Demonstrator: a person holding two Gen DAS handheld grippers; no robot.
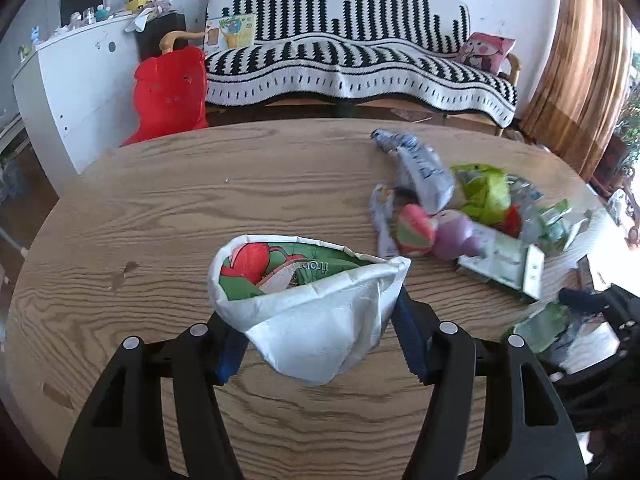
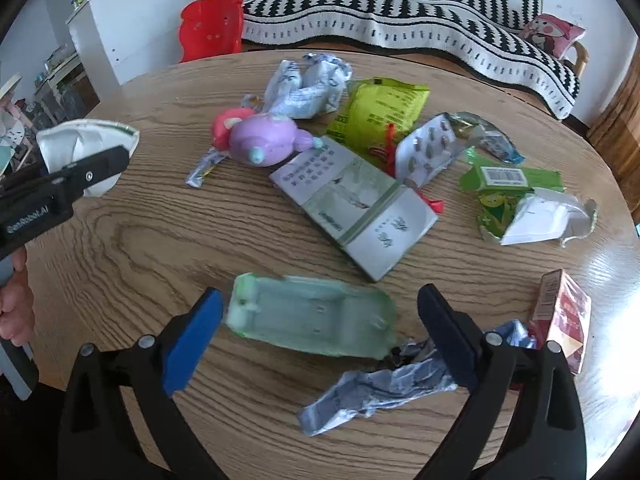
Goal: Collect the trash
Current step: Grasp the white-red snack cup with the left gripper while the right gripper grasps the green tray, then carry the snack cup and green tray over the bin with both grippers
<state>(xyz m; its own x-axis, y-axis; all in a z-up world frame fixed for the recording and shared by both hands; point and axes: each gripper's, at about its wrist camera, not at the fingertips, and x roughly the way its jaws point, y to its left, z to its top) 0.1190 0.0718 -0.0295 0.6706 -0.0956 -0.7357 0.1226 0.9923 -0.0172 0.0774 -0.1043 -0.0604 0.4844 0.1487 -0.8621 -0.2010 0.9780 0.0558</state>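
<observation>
My left gripper (image 1: 318, 332) is shut on a crumpled white paper cup (image 1: 312, 304) with a red and green print inside, held just above the wooden table (image 1: 160, 208). The right wrist view shows that cup (image 2: 76, 148) at the far left, with one black finger (image 2: 100, 168) across it. My right gripper (image 2: 320, 300) stands open over a pale green plastic tray (image 2: 312, 320), which lies between its blue pads (image 2: 192, 340) untouched. A crumpled silver wrapper (image 2: 380, 388) lies by its right finger.
Trash is piled mid-table: a purple toy (image 2: 268, 144), a green snack bag (image 2: 380, 116), a grey-green booklet (image 2: 352, 208), a blister pack (image 2: 432, 148), a torn green carton (image 2: 520, 200) and a red box (image 2: 560, 316). Behind stand a striped sofa (image 1: 360, 60) and a red chair (image 1: 172, 92).
</observation>
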